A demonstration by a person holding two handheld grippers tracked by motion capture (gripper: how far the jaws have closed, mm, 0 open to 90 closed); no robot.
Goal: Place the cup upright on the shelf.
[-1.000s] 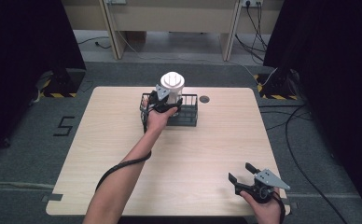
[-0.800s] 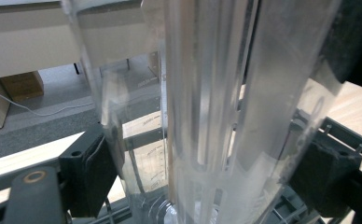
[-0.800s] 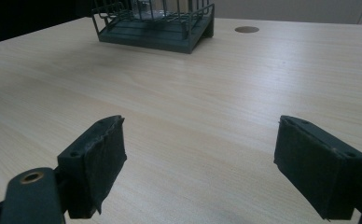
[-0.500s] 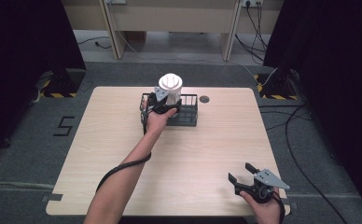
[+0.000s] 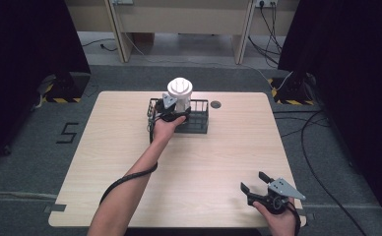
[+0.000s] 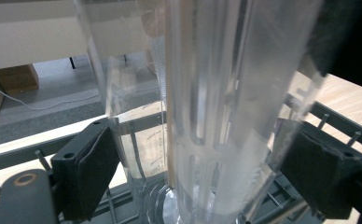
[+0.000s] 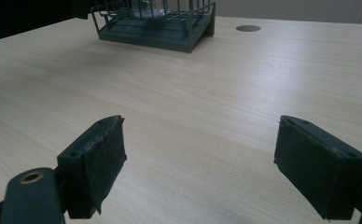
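A tall clear container (image 5: 180, 100) with a white ribbed lid (image 5: 180, 87) stands upright in a dark wire basket (image 5: 200, 123) at the table's far middle. My left gripper (image 5: 172, 109) reaches into the basket's left part. In the left gripper view the container's clear wall (image 6: 226, 107) sits between the jaws of my left gripper (image 6: 200, 163), and both pads (image 6: 93, 168) touch it. My right gripper (image 5: 252, 180) rests near the front right edge, open, with bare wood between the jaws of my right gripper (image 7: 200, 154). From there the basket (image 7: 156, 32) stands far ahead.
The light wooden table (image 5: 228, 147) has a round dark cable hole (image 5: 215, 104) just right of the basket. Black curtains hang on both sides. Cables lie on the grey floor (image 5: 327, 147) at the right.
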